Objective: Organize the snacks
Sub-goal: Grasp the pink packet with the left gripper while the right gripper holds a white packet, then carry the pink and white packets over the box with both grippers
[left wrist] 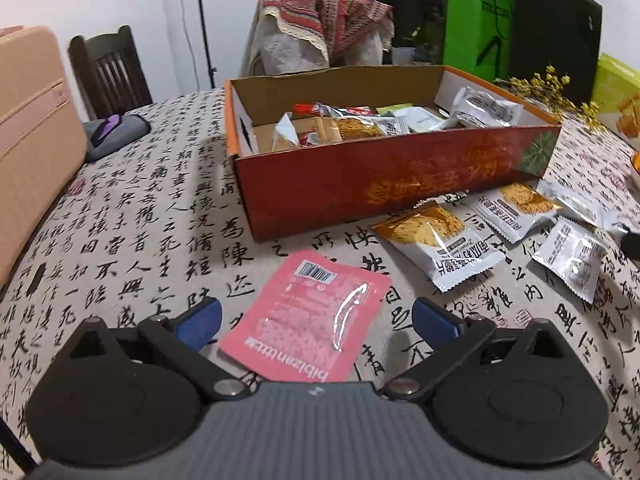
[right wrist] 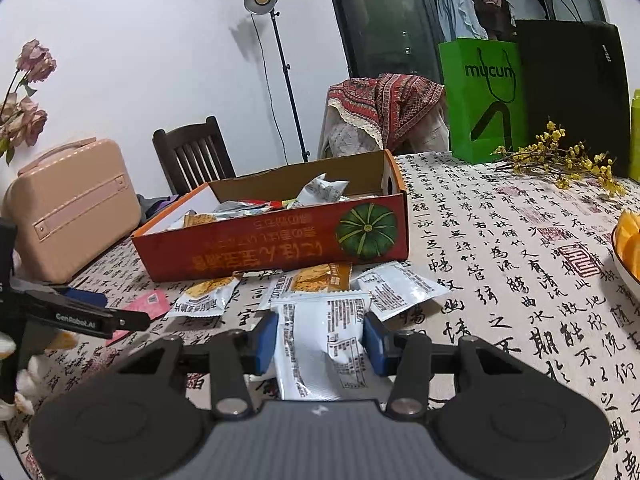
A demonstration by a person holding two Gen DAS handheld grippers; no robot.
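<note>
Calligraphy-printed tablecloth (right wrist: 520, 264) covers the table on which both claws work. Right gripper (right wrist: 320, 344) is clenched on a white snack packet (right wrist: 320, 344), its blue pads pressing both sides, just before the red snack box (right wrist: 272, 248). Left gripper (left wrist: 316, 320) stands spread wide and empty, a pink packet (left wrist: 312, 320) lying flat between its fingers, near the box's front wall.
</note>
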